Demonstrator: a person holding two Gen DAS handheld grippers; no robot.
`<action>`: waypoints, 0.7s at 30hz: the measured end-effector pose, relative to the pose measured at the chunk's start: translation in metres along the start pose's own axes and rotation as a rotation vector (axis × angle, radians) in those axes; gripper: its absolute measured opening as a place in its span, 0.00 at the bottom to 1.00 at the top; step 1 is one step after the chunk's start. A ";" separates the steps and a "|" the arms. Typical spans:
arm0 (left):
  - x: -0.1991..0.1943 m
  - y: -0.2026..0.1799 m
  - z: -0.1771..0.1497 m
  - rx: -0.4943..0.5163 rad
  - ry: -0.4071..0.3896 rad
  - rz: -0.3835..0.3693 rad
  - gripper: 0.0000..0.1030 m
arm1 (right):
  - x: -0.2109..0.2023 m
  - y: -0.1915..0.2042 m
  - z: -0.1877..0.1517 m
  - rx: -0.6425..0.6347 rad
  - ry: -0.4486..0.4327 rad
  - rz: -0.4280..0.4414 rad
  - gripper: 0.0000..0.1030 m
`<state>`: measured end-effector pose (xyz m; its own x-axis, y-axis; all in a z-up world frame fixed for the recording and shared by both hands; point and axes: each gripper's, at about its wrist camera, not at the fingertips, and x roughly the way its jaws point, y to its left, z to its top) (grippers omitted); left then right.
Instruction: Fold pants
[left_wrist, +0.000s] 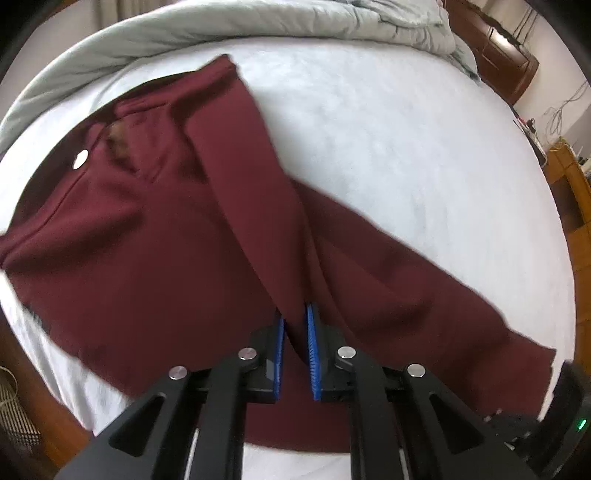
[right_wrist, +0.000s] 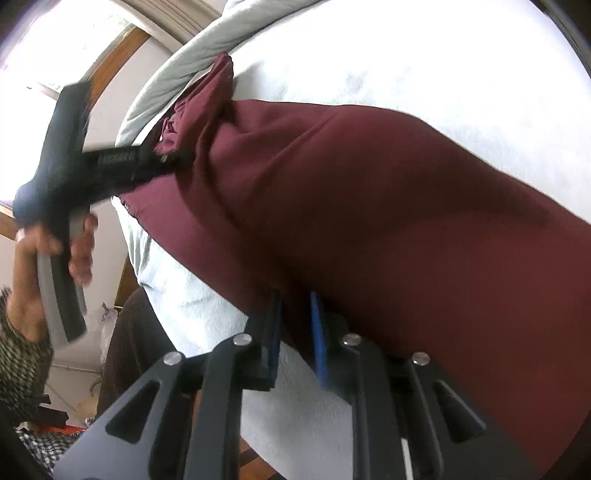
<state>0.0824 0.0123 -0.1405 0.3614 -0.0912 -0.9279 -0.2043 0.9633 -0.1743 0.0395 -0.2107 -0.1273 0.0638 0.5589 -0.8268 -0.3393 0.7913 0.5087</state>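
Left gripper (left_wrist: 294, 325) clamped on a raised fold of maroon pants (left_wrist: 155, 229); right gripper (right_wrist: 295, 314) pinching their edge near the bed (left_wrist: 424, 140) edge; bare sheet beyond.

Maroon pants (right_wrist: 369, 221) are spread across a white bed sheet (right_wrist: 443, 55), with a grey duvet (right_wrist: 166, 74) bunched beyond them. The right gripper (right_wrist: 295, 317) is seen at the bottom, its blue-padded jaws closed on the fabric edge. At left, the left gripper (right_wrist: 173, 159) is held by a hand (right_wrist: 44, 251) and meets the pants.
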 end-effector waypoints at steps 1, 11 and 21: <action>-0.001 0.004 -0.009 -0.013 -0.013 -0.007 0.11 | -0.001 -0.001 -0.002 0.001 0.001 -0.001 0.16; 0.008 0.055 -0.044 -0.107 -0.014 -0.052 0.00 | -0.027 -0.010 -0.024 0.065 -0.047 0.004 0.63; -0.025 -0.004 -0.030 -0.032 -0.055 -0.099 0.80 | -0.190 -0.173 -0.126 0.562 -0.245 -0.415 0.73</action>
<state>0.0470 0.0031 -0.1264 0.4305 -0.1707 -0.8863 -0.1940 0.9415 -0.2755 -0.0320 -0.4844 -0.0886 0.3127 0.1731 -0.9340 0.2864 0.9203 0.2664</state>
